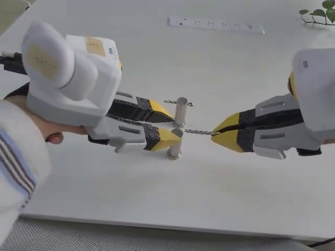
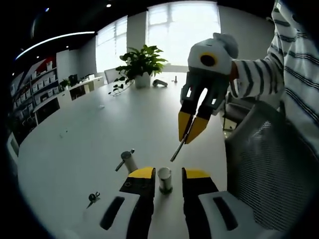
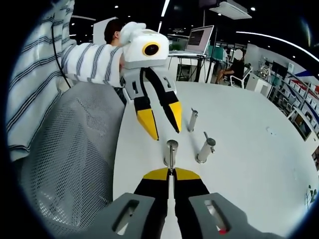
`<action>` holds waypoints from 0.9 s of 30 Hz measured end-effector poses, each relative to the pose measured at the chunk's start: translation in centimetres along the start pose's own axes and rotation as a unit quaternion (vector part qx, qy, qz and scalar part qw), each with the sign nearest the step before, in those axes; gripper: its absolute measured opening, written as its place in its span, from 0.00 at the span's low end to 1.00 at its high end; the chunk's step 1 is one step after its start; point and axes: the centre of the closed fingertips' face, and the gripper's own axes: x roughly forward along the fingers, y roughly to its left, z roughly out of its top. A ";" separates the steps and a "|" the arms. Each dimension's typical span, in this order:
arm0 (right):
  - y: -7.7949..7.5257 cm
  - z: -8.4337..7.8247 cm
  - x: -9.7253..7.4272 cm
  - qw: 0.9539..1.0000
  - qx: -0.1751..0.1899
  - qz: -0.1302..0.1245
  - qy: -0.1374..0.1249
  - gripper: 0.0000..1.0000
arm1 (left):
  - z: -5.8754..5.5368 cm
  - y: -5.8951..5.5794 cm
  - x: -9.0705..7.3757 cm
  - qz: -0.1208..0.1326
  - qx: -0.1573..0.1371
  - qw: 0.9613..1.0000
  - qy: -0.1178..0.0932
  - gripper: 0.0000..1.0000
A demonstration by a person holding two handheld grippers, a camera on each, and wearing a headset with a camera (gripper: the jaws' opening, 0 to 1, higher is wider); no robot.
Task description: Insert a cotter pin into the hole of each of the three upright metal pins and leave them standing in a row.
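The right tongs [image 1: 220, 135] clench a slim steel cotter pin [image 1: 200, 132] — long axis level, tip just beside the near upright silver metal pin [image 1: 174, 150] on the white surface [image 1: 209, 193] — which the released left tongs [image 1: 171, 126] flank.

**Bright steel, matt plastic, plain white top**

The upright metal pins [image 3: 205, 149] look like smooth, satin-polished steel with a soft gleam. The cotter pin [image 1: 198, 132] is thin bare metal wire. The left tool [image 1: 175, 127] and right tool [image 1: 214, 134] have matt white and grey plastic shells, with black jaws tipped in smooth yellow plastic. The surface [image 1: 209, 193] is white, smooth and matt. The sleeve [image 1: 15, 157] is soft striped cloth, and the chair back [image 3: 75, 149] is open grey mesh.
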 end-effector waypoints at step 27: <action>-0.5 -0.7 1.5 1.000 -0.012 0.013 0.007 0.00 | -1.4 0.5 1.2 -0.018 -0.023 0.999 0.035 0.09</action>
